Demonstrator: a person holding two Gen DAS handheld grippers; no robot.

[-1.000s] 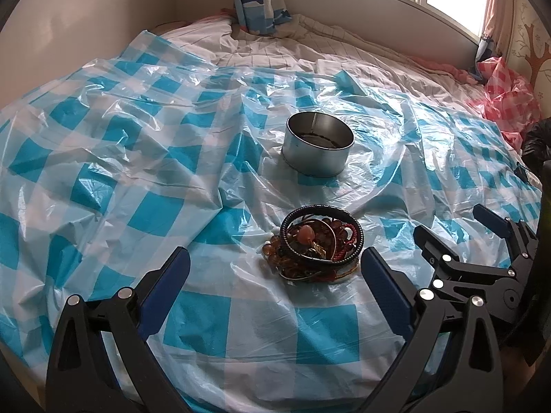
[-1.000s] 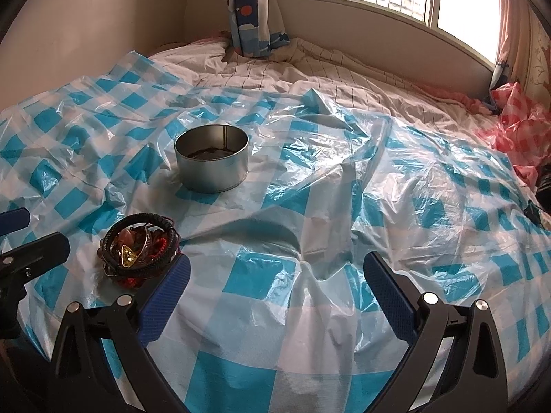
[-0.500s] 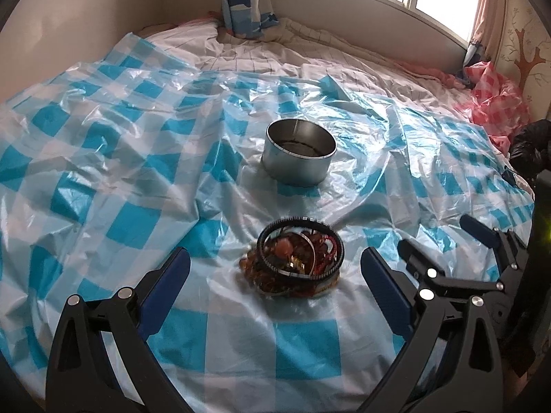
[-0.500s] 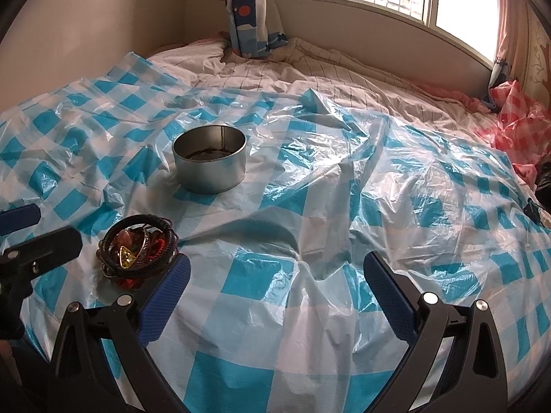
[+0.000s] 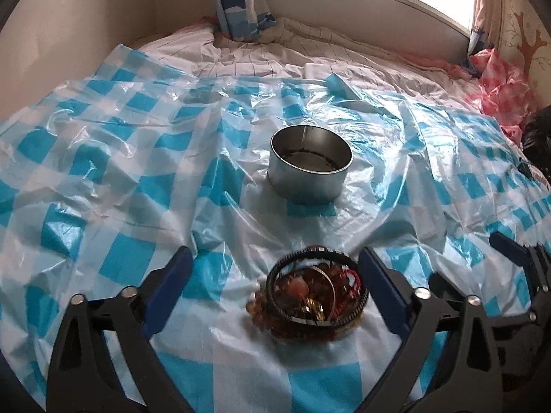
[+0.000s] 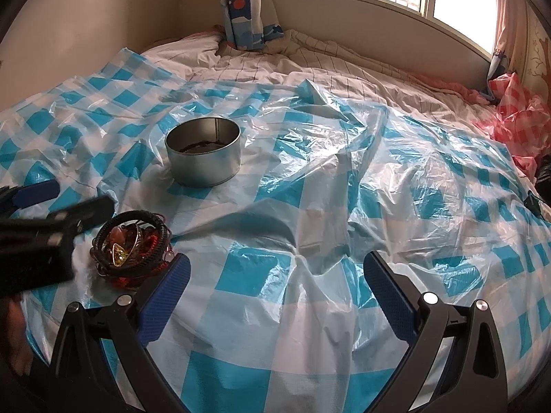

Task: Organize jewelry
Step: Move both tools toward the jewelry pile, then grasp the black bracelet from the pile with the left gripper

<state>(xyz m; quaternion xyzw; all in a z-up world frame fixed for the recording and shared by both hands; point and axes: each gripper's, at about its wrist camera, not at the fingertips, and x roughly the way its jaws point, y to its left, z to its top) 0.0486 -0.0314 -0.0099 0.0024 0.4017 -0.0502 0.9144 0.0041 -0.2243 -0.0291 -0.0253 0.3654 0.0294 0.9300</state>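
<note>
A pile of jewelry point(image 5: 315, 290), with black bangles, amber and red beads, lies on the blue-and-white checked plastic sheet point(image 5: 113, 158). My left gripper point(image 5: 275, 275) is open, its blue pads on either side of the pile. Behind the pile stands a round metal tin point(image 5: 310, 163) with something dark inside. In the right wrist view the pile point(image 6: 132, 246) is at the left and the tin point(image 6: 204, 151) beyond it. My right gripper point(image 6: 275, 284) is open and empty over bare sheet. The left gripper point(image 6: 48, 206) shows blurred at the left edge there.
The sheet covers a bed with a striped white quilt point(image 5: 275, 55) at the back. A blue patterned curtain point(image 5: 237, 3) hangs in the corner. A red checked plastic bag point(image 5: 506, 93) lies at the right. A dark object point(image 5: 537, 137) sits at the right edge.
My left gripper has moved forward toward the jewelry pile, which now sits between its pads. The right gripper has hardly moved.
</note>
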